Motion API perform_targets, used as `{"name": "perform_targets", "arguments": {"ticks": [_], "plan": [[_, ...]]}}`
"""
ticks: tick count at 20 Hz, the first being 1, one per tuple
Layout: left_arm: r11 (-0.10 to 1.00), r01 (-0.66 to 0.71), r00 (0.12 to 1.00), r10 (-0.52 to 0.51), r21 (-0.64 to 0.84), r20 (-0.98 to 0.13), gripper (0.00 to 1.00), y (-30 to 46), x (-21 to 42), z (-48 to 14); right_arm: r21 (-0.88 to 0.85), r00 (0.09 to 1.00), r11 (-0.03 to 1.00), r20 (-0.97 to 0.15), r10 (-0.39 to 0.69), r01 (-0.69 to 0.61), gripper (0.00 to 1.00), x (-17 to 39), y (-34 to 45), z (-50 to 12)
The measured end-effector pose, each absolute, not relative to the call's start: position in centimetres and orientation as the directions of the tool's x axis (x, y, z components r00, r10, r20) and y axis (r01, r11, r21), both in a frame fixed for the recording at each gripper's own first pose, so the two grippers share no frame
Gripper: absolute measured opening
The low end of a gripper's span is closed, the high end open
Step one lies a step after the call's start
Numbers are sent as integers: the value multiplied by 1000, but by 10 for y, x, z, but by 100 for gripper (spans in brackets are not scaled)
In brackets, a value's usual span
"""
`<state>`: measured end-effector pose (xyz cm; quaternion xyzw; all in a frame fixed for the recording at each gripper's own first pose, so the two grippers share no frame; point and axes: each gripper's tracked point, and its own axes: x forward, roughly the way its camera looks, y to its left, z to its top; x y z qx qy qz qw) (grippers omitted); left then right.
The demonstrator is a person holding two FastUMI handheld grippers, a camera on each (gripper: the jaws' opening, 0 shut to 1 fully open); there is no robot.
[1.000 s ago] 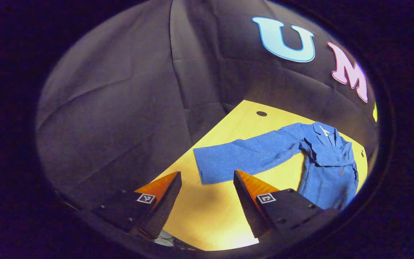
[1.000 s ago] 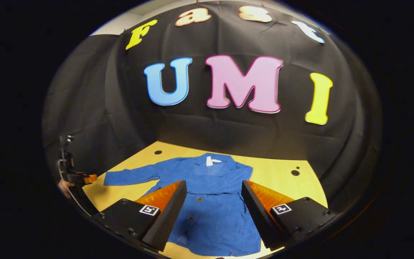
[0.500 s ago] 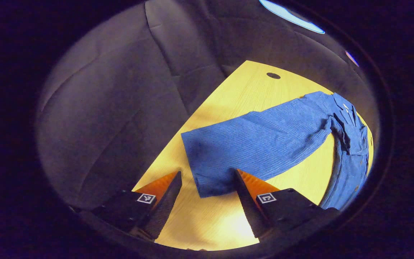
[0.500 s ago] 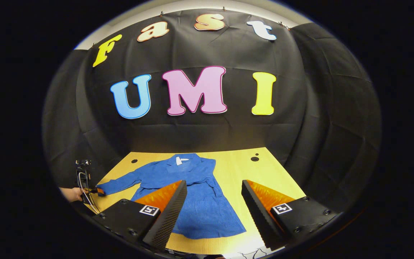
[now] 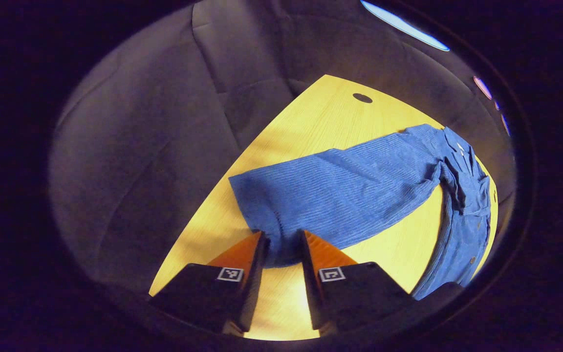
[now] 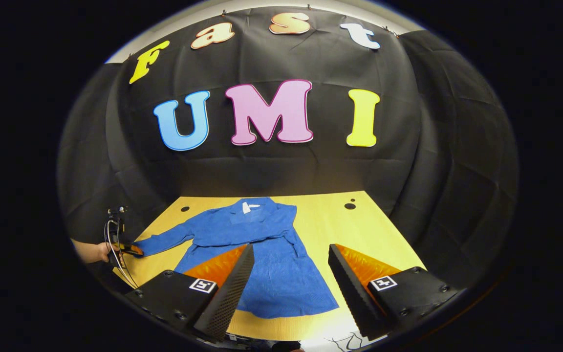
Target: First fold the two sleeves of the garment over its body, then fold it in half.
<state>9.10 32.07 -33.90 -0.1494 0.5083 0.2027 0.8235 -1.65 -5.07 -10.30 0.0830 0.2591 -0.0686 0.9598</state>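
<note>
In the left gripper view, my left gripper (image 5: 281, 239) has its two fingers drawn close together over the cuff end of the outstretched sleeve (image 5: 340, 190). The cloth bunches up between them, so I judge that I am pinching the cuff. This sleeve lies flat and straight across the yellow table (image 5: 311, 122), reaching away to the collar and body of the blue garment (image 5: 467, 220) at the far right. It is not yet lifted or turned over the body.

In the right gripper view, my right gripper (image 6: 289, 274) hangs with its fingers spread wide, holding nothing, above the near hem of the garment (image 6: 267, 254). The garment lies face up in the middle of the table (image 6: 350, 230), collar toward the booth wall. Its one sleeve runs out to the table's edge, where the left gripper (image 6: 127, 248) and the hand (image 6: 98, 252) that holds it meet the cuff. The other sleeve seems to lie already along the body, though I cannot tell for sure.

I judge the task is at its start: the outstretched sleeve is gripped but not folded, and the fold in half is still to come.
</note>
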Motion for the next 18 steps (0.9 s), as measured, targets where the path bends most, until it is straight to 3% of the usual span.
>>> {"name": "perform_targets", "arguments": {"ticks": [4,9,14,18], "plan": [[853,-506,451,136,-127,-882,0,311,93,-335,115,850,980,-520,-78,160,97,-15,-54,-114],[825,-521,512,97,-219,-853,0,297,95,-319,139,835,974,-545,-75,178,97,-14,-67,-127],[906,-251,753,-37,-340,-657,0,200,177,-223,150,814,968,-576,-81,202,98,-9,-90,-146],[921,-5,808,-226,-389,-544,0,75,231,-163,186,800,953,-595,-83,238,98,-9,-104,-158]]}}
